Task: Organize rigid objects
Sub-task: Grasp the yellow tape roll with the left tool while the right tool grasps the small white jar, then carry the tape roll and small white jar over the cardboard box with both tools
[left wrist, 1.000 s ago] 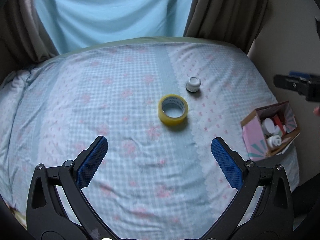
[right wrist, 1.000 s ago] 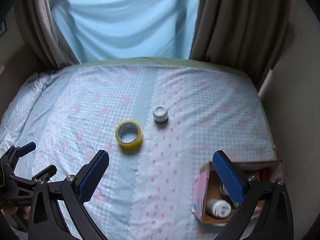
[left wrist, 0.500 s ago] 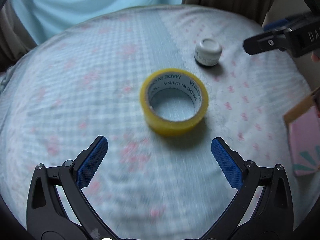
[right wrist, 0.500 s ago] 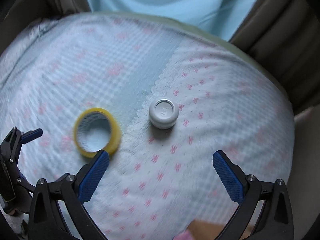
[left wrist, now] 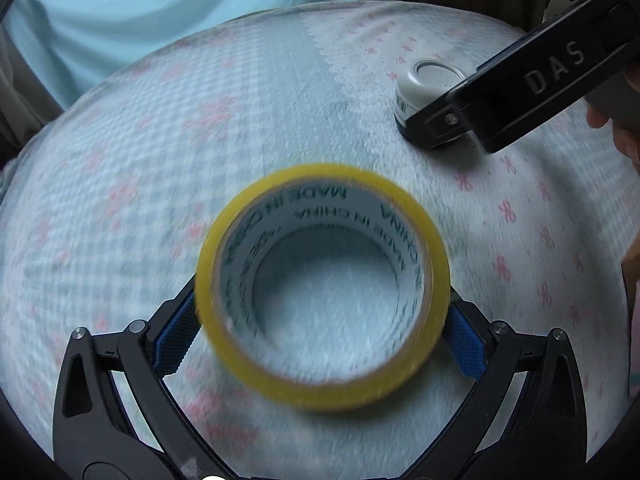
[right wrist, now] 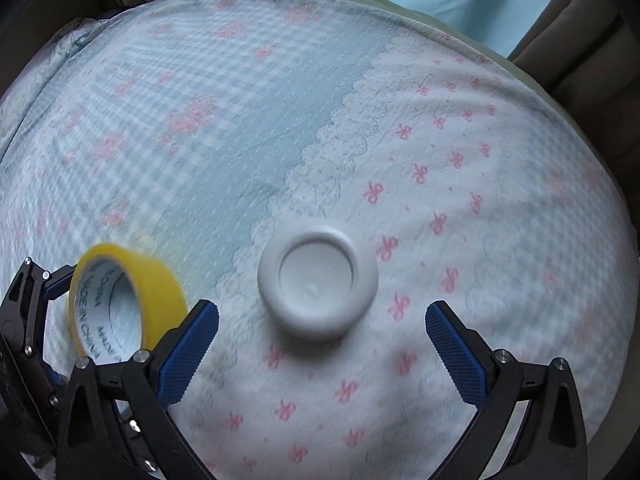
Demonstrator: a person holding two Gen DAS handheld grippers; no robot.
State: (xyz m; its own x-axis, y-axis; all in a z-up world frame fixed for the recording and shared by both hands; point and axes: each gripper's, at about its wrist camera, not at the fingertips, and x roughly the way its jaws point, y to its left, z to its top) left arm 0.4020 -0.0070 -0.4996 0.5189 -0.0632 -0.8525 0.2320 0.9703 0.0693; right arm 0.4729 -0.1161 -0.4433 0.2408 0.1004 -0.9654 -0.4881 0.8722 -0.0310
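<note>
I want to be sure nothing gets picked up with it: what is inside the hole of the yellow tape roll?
Through the tape roll only the bedsheet shows, nothing else. The sheet under the roll's yellow band is covered.

tape roll [left wrist: 322, 384]: 1 | white jar [right wrist: 318, 280]: 1 | hand-held gripper [left wrist: 320, 332]: 2 | bedsheet [right wrist: 240, 120]: 1

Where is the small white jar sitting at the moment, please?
In the right wrist view the white jar stands on the bedsheet, just ahead of the open right gripper, with the yellow tape roll to its left.
</note>
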